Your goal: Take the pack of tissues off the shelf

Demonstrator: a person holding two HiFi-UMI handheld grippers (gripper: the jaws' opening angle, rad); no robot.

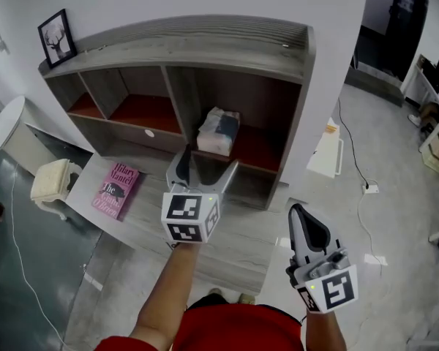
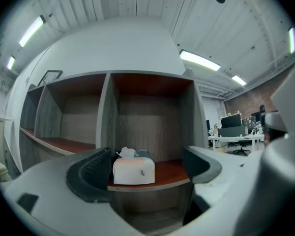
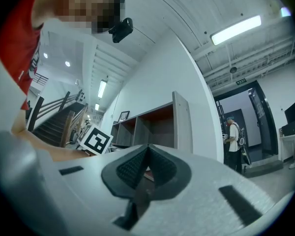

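- Grey wood shelf [image 1: 205, 57] holds the tissues [image 1: 219, 130] in its right-hand bay, on the red board, near the front edge and just right of the divider.
- We hold the left gripper [image 1: 207, 163] in front of that bay with its jaws spread wide and nothing gripped. In its own view the tissues [image 2: 133, 167] show in the gap between the jaws but farther off, touching neither.
- The right gripper [image 1: 298, 214] hangs low, off the shelf's right end, with its jaws pressed together on nothing.
- We judge the step in hand to be the reach for the pack, which lies on the shelf, not yet grasped.
- Next we need to carry the open jaws straight into the bay, clear of the divider and the right wall. They should straddle the pack, then close gently, since it looks soft and would likely crush.
- Hard to tell: how much gap remains between jaws and pack, and the pack's print.
- The pack's back end is hidden, and the left gripper covers part of the shelf's lower front in the head view.
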